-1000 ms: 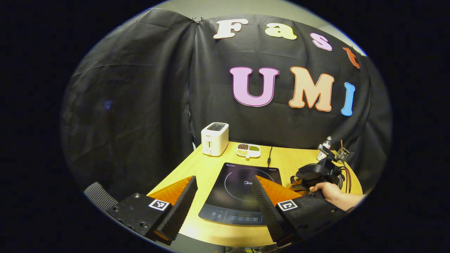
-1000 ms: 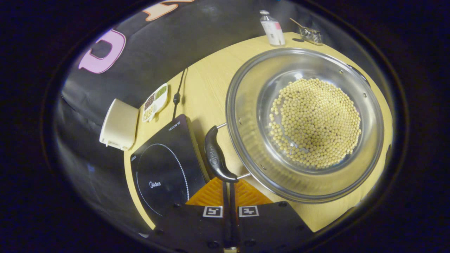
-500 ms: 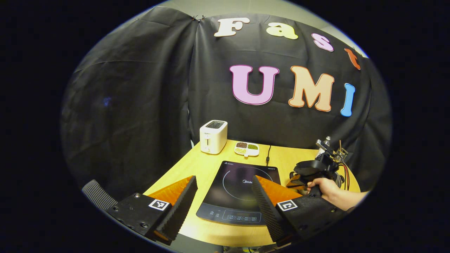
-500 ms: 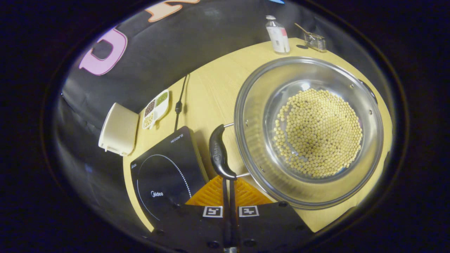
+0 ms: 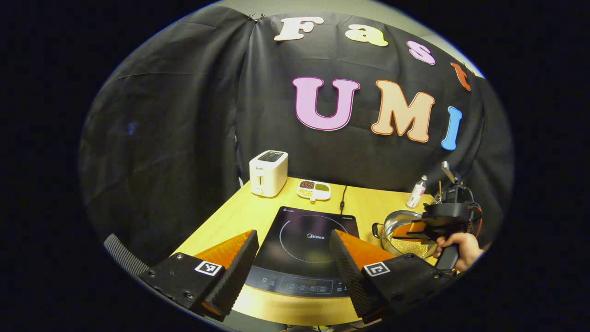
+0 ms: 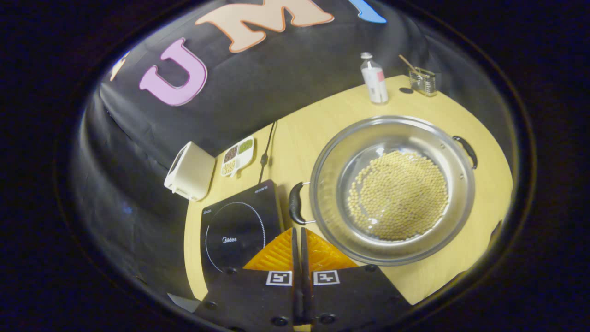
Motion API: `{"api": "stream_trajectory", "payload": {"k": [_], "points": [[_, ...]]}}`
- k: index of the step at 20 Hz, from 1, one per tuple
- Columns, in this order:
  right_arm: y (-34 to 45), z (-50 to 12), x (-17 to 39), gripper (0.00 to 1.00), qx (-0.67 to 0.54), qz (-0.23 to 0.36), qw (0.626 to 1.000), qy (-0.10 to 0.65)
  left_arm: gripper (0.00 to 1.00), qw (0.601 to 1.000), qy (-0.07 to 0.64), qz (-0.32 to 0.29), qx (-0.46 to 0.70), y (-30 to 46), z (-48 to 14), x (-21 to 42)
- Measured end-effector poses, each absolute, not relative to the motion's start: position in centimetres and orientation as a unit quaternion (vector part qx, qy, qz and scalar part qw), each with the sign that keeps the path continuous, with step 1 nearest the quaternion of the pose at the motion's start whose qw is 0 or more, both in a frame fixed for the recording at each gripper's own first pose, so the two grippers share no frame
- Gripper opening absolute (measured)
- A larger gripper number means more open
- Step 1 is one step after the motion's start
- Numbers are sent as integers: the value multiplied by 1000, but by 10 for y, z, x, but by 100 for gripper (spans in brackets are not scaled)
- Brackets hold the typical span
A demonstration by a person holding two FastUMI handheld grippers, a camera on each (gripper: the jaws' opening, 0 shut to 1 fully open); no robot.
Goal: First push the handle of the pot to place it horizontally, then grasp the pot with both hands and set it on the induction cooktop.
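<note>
While left fingers (image 5: 292,265) gape, right fingers (image 6: 298,258) meet; pot (image 6: 392,189) handles (image 6: 295,209) lie level.

"Midea" on induction cooktop (image 6: 237,229) (centre of ring), other print illegible

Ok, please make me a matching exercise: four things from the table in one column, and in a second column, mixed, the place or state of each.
Things:
1. pot
2. toaster
3. induction cooktop
4. right tool

Places or states:
A. bare black glass, nothing set on it
B. shut, with nothing between its fingers
C. on the wooden table beside the cooktop, holding pale beans
D. at the table's far corner, by the black cloth

Right pairs: 1-C, 2-D, 3-A, 4-B
</note>
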State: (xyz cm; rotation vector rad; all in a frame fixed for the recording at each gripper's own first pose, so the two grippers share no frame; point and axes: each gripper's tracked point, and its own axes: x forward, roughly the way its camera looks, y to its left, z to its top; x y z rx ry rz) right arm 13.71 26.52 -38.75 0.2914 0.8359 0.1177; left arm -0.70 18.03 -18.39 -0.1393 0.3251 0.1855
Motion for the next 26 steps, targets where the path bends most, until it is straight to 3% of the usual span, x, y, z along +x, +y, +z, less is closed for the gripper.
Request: {"api": "stream_trajectory", "payload": {"k": [8,9,10,12,14,17,21,22,23,24,26], "points": [[129,-354,150,0,120,5,919,377,95,972,211,67,-74,129,-211,27],[116,-353,151,12,117,13,917,382,95,970,222,63,-71,118,-216,32],[99,-352,153,16,111,11,915,387,95,969,229,58,-71,107,-218,38],[66,-353,163,22,100,13,914,392,95,966,242,43,-80,81,-223,47],[38,-354,172,22,91,21,912,399,95,961,260,23,-90,53,-232,57],[5,-358,179,44,92,31,903,419,95,953,289,-5,-95,14,-245,70],[-20,-378,190,100,91,54,884,455,96,941,321,-38,-96,-20,-265,91],[-22,-384,191,94,89,62,879,464,96,938,329,-45,-100,-25,-269,97],[-23,-389,191,100,89,71,874,473,96,934,338,-51,-105,-29,-275,105],[-22,-393,192,94,89,83,868,481,95,928,351,-57,-109,-32,-282,112],[-21,-403,194,93,88,99,859,495,95,918,373,-66,-116,-34,-299,128]]}}
